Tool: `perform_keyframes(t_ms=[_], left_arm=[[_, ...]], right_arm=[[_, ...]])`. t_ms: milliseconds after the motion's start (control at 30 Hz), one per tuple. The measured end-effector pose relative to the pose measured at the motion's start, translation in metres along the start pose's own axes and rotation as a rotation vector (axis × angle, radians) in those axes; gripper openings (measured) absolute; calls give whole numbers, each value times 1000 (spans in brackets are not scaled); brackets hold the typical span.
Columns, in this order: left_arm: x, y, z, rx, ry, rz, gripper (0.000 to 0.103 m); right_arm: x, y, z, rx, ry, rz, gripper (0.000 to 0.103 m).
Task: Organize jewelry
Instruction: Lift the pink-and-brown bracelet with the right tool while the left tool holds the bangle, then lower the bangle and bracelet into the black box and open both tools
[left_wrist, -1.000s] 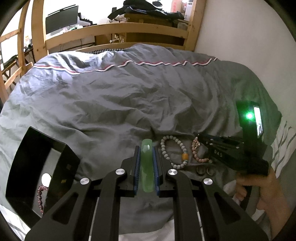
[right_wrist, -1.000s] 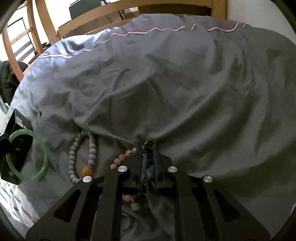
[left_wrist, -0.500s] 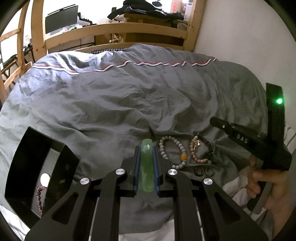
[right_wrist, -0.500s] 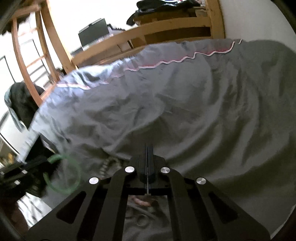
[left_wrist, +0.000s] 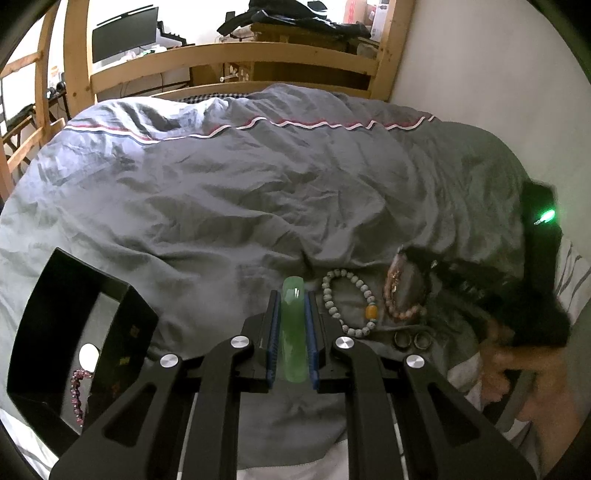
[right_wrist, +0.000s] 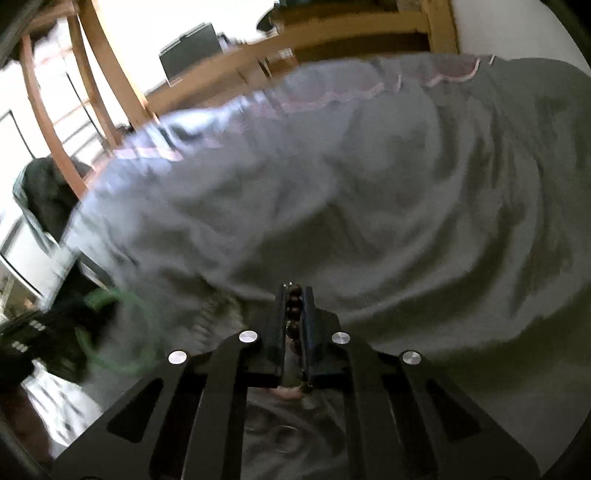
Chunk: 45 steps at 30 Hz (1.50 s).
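Observation:
My left gripper (left_wrist: 293, 295) is shut on a pale green jade bangle (left_wrist: 293, 332) and holds it above the grey duvet. The bangle also shows blurred in the right wrist view (right_wrist: 118, 332). A black jewelry box (left_wrist: 74, 332) stands open at the left with a purple bead strand (left_wrist: 77, 391) inside. A grey-green bead bracelet (left_wrist: 347, 306) with an orange bead, a pink bead bracelet (left_wrist: 399, 299) and two rings (left_wrist: 412, 339) lie on the duvet. My right gripper (right_wrist: 294, 295) is shut on a dark bead bracelet (right_wrist: 294, 310); it appears blurred at the right of the left wrist view (left_wrist: 461, 280).
The grey duvet (left_wrist: 258, 184) covers the bed. A wooden bed rail (left_wrist: 236, 62) runs along the far side and a white wall (left_wrist: 480, 74) on the right. A striped sheet (left_wrist: 572, 273) shows at the right edge.
My right gripper closed on the dark bead bracelet and lifted and swung with it, blurring its view. The left gripper has held still with the bangle.

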<state>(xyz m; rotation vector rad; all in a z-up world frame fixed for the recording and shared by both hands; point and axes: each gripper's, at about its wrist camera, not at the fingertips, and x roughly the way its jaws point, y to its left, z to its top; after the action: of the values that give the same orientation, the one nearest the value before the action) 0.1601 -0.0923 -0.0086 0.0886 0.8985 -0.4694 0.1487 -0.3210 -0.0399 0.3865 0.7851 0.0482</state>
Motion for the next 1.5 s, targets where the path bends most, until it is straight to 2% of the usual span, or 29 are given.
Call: perform_keyframes(t_ms=[167,467,700,867,1067,1500], left_arm=[[-2,0,1,-3,-5,4,12],[-14,-1,2,-1,-23,1,12],[-38,1,1,-6,-47,7,13],[-60,16,-12,-54,-55,32,12],[-84,38,-30,-80,-61,83,13],[-124,101,-24,-155,-118,166,13]], right_arm=[[-20,-2,8,61,-64,79,9],[-53,17,13,31,-123,130,9],[-78,32,17,28,-158,191,9],[-93,49,18,6,-174,229,9],[-101,81,16,-51,-167,257,9],[-81,166,6,-180,-106,309,9]])
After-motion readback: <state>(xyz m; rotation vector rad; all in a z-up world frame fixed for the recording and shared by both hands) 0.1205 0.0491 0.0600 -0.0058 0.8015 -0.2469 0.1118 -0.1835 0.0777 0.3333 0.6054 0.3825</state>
